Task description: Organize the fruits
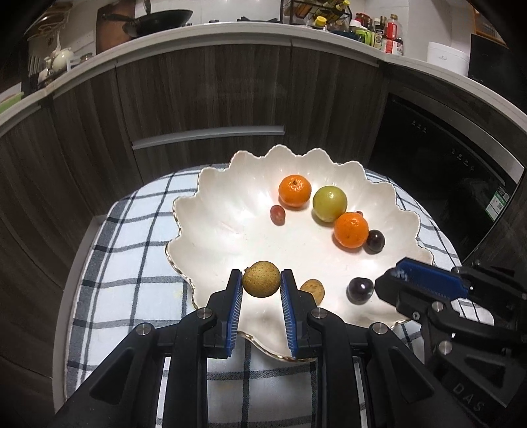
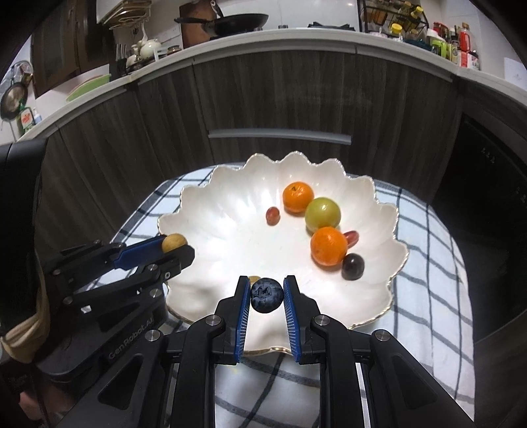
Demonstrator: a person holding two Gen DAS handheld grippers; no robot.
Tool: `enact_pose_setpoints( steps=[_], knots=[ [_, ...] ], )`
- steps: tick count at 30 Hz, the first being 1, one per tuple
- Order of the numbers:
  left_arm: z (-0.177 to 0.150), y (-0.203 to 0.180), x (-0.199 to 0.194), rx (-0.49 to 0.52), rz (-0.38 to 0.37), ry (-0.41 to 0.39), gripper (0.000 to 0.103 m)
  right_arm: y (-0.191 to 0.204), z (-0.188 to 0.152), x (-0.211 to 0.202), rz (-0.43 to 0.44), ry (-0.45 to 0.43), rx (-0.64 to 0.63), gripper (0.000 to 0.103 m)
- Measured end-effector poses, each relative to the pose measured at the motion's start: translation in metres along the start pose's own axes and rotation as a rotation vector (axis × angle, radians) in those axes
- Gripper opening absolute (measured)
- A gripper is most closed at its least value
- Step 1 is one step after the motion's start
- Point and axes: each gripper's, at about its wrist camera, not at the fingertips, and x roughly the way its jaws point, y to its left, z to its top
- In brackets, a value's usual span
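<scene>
A white scalloped bowl sits on a checked cloth and also shows in the right wrist view. My left gripper is shut on a tan longan over the bowl's near left rim; it also shows in the right wrist view. My right gripper is shut on a blueberry over the bowl's near edge. In the bowl lie two oranges, a green fruit, a red grape, a dark grape and a second longan.
The checked cloth covers a small round table. Dark wood cabinets and a black appliance stand behind it. A counter above carries a pan and bottles.
</scene>
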Motion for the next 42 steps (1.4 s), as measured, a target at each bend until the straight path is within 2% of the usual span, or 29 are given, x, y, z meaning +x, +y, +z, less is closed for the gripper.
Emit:
enact_pose_setpoints(
  steps=[3, 5, 7, 9, 11, 14, 16, 24, 35, 38, 42],
  knots=[
    [-0.002, 0.001, 0.005, -0.005, -0.004, 0.012, 0.036, -0.002, -0.003, 0.005, 0.011, 0.015, 0.008, 0.023],
    [-0.002, 0.003, 0.005, -0.018, -0.005, 0.012, 0.053, -0.002, -0.005, 0.008, 0.016, 0.023, 0.01, 0.023],
    [-0.003, 0.005, 0.005, -0.029, 0.018, 0.006, 0.061, -0.003, -0.006, 0.01, 0.01, 0.03, 0.011, 0.031],
    [-0.003, 0.008, 0.004, -0.043, 0.025, 0.006, 0.061, -0.005, -0.007, 0.009, -0.001, 0.024, 0.024, 0.046],
    [-0.003, 0.009, 0.004, -0.047, 0.035, 0.008, 0.066, -0.009, -0.006, 0.007, -0.004, 0.013, 0.04, 0.054],
    [-0.002, 0.008, -0.002, -0.042, 0.054, -0.003, 0.075, -0.012, -0.006, 0.003, -0.029, -0.001, 0.05, 0.064],
    [-0.002, 0.009, -0.007, -0.046, 0.065, -0.008, 0.081, -0.013, -0.006, -0.001, -0.044, -0.006, 0.054, 0.065],
    [0.001, 0.01, -0.034, -0.054, 0.085, -0.051, 0.087, -0.012, -0.007, -0.02, -0.087, -0.033, 0.062, 0.072],
    [-0.003, 0.013, -0.075, -0.052, 0.109, -0.101, 0.091, -0.002, -0.007, -0.058, -0.131, -0.092, 0.051, 0.073],
    [-0.005, 0.015, -0.085, -0.054, 0.113, -0.108, 0.092, 0.001, -0.009, -0.069, -0.152, -0.11, 0.056, 0.08],
    [-0.01, 0.016, -0.096, -0.055, 0.123, -0.11, 0.094, 0.004, -0.01, -0.08, -0.174, -0.131, 0.062, 0.081]
  ],
)
